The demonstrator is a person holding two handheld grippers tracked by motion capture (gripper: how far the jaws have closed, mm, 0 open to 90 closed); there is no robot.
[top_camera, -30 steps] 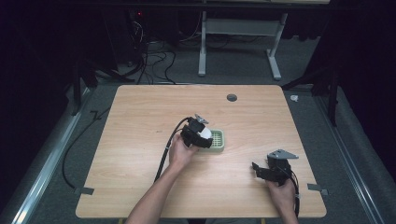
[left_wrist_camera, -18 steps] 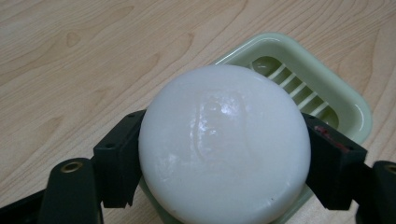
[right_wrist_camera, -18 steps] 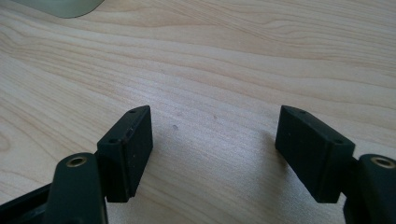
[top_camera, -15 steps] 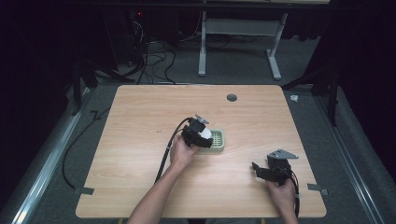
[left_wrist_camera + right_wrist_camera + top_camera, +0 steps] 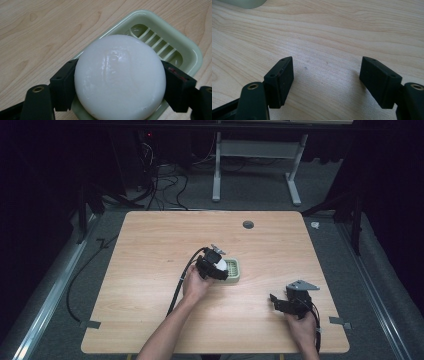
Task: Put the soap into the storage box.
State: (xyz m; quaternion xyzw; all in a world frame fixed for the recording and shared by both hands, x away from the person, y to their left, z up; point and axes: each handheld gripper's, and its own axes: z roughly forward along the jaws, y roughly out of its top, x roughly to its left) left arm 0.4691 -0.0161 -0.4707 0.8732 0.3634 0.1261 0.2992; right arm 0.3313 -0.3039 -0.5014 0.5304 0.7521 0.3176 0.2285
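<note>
In the high view, the left gripper (image 5: 216, 265) sat at mid-frame over the green soap dish (image 5: 234, 271), while the right gripper (image 5: 280, 303) rested at lower right, well apart. In the left gripper view, both jaws clamped the white soap (image 5: 120, 77) — just above the dish (image 5: 190, 50). In the right gripper view, the right gripper's (image 5: 327, 80) jaws stood wide over the bare table (image 5: 337, 30).

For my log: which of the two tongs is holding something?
The left tongs, over the green soap dish, clamp the white round soap; the right tongs stand open above bare table.
</note>
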